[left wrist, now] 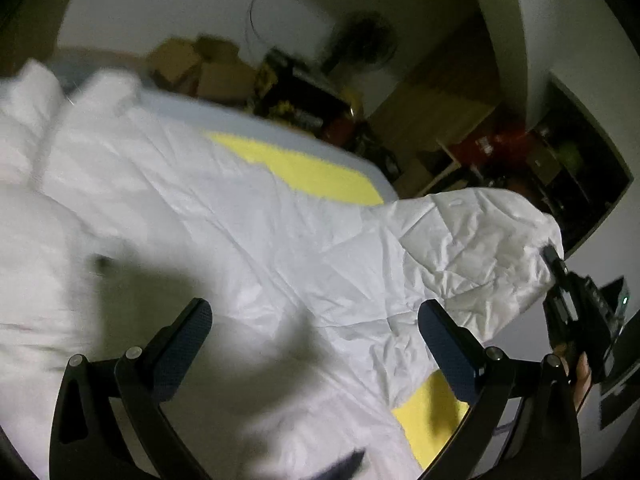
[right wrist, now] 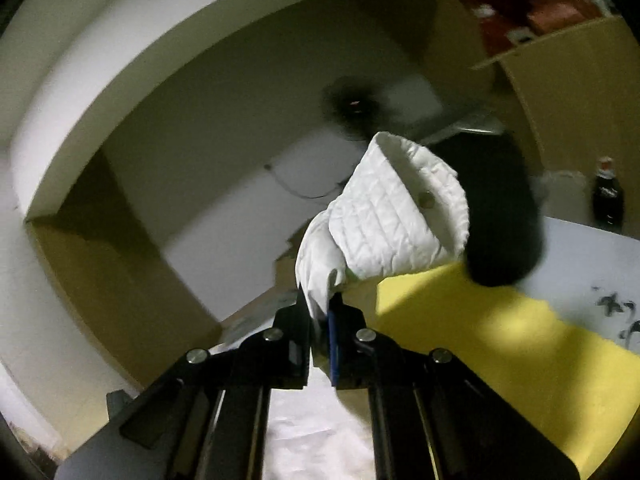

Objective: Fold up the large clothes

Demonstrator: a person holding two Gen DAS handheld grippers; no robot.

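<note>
White jacket mostly flat on worktop, unfolded. Right claw pinches sleeve cuff, lifted off far-right edge. Left claw wide open, empty. Folds remain.

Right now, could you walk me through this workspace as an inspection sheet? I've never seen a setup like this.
Surface: pale table with a yellow mat on it, mostly covered.
Job's things: white padded jacket spread across the mat; one sleeve is lifted off it, cuff with a snap button in the air.
Clutter: dark bottle at the table's far edge.
Grippers: left gripper open above the jacket, holding nothing; right gripper shut on the sleeve.
Cables: one thin cable hanging down the far wall.
Surroundings: dim room, cardboard boxes, a standing fan, crowded shelves.
</note>
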